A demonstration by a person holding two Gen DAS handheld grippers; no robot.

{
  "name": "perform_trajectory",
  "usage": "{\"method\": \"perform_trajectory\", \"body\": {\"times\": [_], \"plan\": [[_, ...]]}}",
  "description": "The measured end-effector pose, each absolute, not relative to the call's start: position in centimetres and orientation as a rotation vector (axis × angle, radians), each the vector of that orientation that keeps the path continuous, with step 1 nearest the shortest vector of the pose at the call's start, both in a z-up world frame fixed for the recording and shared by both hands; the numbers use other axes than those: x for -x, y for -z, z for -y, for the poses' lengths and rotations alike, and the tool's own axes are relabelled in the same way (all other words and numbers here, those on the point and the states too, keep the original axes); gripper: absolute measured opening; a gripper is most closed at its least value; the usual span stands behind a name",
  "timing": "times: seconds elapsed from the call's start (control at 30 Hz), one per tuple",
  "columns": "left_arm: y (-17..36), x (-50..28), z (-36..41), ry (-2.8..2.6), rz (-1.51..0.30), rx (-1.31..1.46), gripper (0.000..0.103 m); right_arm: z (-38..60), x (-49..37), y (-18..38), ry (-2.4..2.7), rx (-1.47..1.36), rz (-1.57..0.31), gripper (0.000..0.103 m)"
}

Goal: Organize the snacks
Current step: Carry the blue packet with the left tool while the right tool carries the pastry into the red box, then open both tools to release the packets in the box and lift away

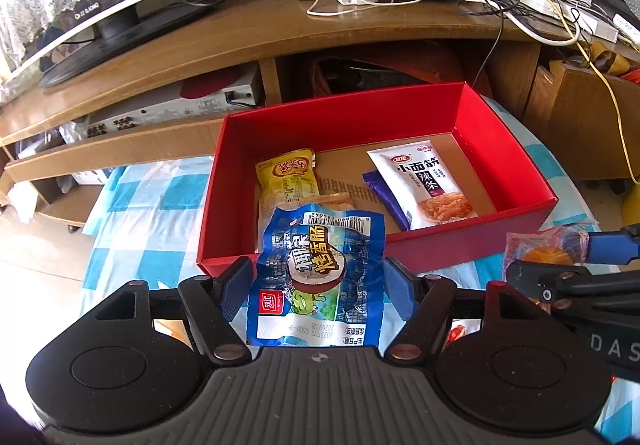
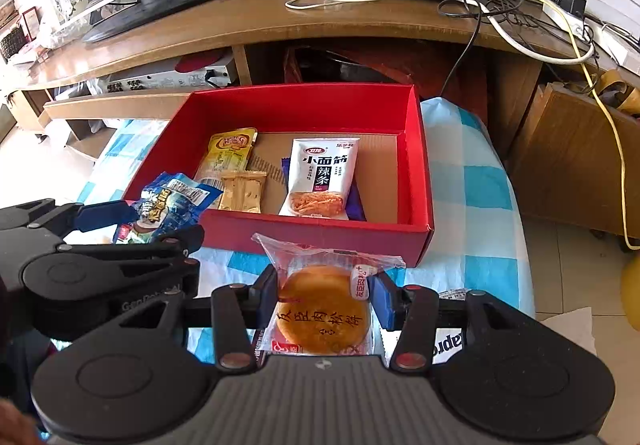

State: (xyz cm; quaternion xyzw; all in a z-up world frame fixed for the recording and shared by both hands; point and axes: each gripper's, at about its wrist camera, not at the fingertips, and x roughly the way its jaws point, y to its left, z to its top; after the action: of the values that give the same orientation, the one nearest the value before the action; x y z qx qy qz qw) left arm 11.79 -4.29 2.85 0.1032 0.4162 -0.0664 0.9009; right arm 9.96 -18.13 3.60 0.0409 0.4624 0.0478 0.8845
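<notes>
Our left gripper (image 1: 318,277) pinches a blue sausage packet (image 1: 316,277) between its fingers (image 1: 236,285), the packet's top edge overlapping the near wall of the red box (image 1: 500,149) just ahead. Our right gripper (image 2: 322,293) has its fingers (image 2: 266,293) pressed onto a round pastry in clear wrap (image 2: 324,305), held just short of the same box's near wall. Beyond the fingers, inside the box, lie a yellow packet (image 2: 230,153), a tan bar (image 2: 242,195) and a white spicy-strip packet (image 2: 320,177) over a purple wrapper (image 2: 356,205).
</notes>
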Motion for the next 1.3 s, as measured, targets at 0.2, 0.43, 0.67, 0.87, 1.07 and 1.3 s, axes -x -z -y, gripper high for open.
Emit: {"method": "perform_trajectory", "body": {"times": [0.2,0.43,0.67,0.87,1.07,1.3], "plan": [[-3.2,-12.1,4.5,0.135,-0.849,-0.212,0.076,18.2,-10.6,-3.7,-0.091,-0.089,-0.954,0.081],[-3.2,-14.3,4.9,0.109,-0.830,-0.207,0.076,18.0,-13.3,-4.0,-0.076,-0.076,-0.935,0.081],[-2.4,-16.7,5.4,0.076,-0.819,-0.225,0.075,18.0,-16.4,-3.3,-0.069,-0.063,-0.934,0.080],[-1.4,-18.6,5.8,0.089,-0.833,-0.227,0.048,17.8,-18.7,-2.2,-0.083,-0.058,-0.932,0.076],[1.0,-19.9,5.4,0.087,-0.919,-0.200,0.057,17.6,-20.2,-0.6,-0.086,-0.053,-0.953,0.075],[0.5,-19.5,5.0,0.072,-0.890,-0.199,0.072,17.3,-20.3,-0.4,-0.075,-0.024,-0.942,0.077]]}}
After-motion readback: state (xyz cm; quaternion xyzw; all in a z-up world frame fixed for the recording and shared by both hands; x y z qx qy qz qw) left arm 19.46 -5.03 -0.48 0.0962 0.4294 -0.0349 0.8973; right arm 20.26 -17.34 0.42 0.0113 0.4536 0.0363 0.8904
